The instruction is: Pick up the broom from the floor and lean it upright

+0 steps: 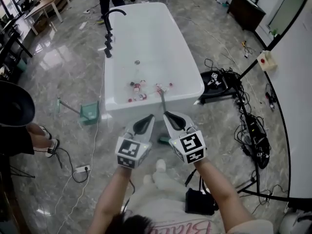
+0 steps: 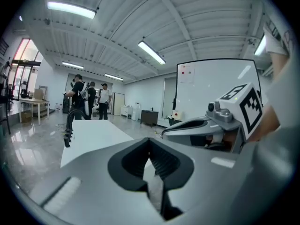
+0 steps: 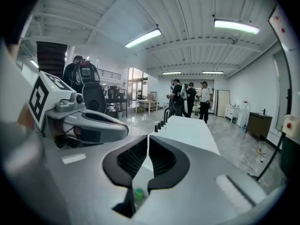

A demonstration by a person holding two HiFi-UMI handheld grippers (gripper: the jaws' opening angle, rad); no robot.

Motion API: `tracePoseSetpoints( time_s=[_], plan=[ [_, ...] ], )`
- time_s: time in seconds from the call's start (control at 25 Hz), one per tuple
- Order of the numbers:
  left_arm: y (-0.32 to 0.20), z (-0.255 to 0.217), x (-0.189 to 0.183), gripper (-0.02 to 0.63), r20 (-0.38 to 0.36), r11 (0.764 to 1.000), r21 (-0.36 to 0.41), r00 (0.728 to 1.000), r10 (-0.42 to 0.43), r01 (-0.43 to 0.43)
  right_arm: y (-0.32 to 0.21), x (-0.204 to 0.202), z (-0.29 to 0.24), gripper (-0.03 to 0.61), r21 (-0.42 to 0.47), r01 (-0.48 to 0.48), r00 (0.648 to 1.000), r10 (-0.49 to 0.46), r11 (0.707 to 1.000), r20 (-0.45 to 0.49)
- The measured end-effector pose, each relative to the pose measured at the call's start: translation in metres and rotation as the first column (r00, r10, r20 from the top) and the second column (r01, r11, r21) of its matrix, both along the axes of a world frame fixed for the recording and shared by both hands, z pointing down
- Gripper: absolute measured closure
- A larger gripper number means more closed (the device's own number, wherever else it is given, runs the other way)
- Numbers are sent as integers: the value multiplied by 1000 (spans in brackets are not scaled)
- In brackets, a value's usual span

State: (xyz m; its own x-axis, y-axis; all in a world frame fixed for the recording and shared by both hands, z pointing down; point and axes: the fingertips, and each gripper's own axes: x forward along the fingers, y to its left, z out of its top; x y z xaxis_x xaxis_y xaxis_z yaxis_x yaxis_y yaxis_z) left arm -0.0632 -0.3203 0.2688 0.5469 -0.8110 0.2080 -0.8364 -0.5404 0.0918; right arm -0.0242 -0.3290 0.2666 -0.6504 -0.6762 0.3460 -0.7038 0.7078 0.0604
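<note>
Against the tub [image 1: 146,48] front, the broom [image 1: 162,100] is being left leaning, seemingly finished. The left gripper [image 1: 149,116] and right gripper [image 1: 167,114] are being held closed, empty, beside it; only backing away is being called for.

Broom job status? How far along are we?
Done, it seems: the broom stands nearly upright, its handle leaning on the bathtub rim and its green head on the floor. In hand: nothing. The left gripper and right gripper both have jaws together and empty. Left: likely only confirming the broom stays put.
</note>
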Motion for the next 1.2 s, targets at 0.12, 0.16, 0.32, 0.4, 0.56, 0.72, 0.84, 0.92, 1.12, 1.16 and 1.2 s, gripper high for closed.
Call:
tracePoseSetpoints(
  time_s=[0.12, 0.16, 0.32, 0.4, 0.56, 0.72, 0.84, 0.92, 1.12, 1.16, 1.2],
  plan=[
    [5, -26, -2, 615, 5, 999, 40, 1000, 15, -15, 11, -1, -23, 575, 30, 6, 1000, -6, 1000, 13],
    [8, -33, -1, 615, -4, 999, 46, 1000, 23, -23, 14, -1, -30, 575, 41, 5, 1000, -5, 999, 11],
    [14, -59, 10, 615, -29, 994, 85, 997, 65, -62, 24, 2, -64, 577, 100, -6, 1000, 4, 995, 20],
    [14, -72, 10, 615, -12, 993, 108, 999, 48, -47, 26, 2, -84, 577, 136, -8, 998, 0, 991, 58],
    [13, -97, 6, 615, 3, 987, 157, 1000, 21, -21, 27, 0, -113, 577, 182, -14, 993, -8, 983, 116],
    [12, -122, 2, 615, -8, 976, 217, 1000, -7, 9, 25, -2, -125, 577, 176, -29, 985, -2, 984, 171],
    [10, -134, 1, 615, -8, 968, 249, 1000, -16, 18, 22, -4, -127, 578, 174, -26, 984, -5, 984, 178],
    [7, -136, 1, 615, -3, 967, 256, 1000, -16, 16, 22, -5, -126, 578, 182, -21, 986, -10, 983, 166],
    [5, -133, 2, 615, 5, 970, 241, 1000, -17, 15, 21, -7, -122, 578, 172, -23, 988, -4, 985, 155],
    [5, -133, 2, 615, 4, 970, 241, 1000, -17, 15, 21, -7, -121, 578, 169, -25, 988, -1, 985, 154],
    [6, -132, 3, 615, 2, 970, 243, 1000, -16, 15, 21, -7, -121, 578, 165, -27, 988, 1, 986, 155]
  ],
)
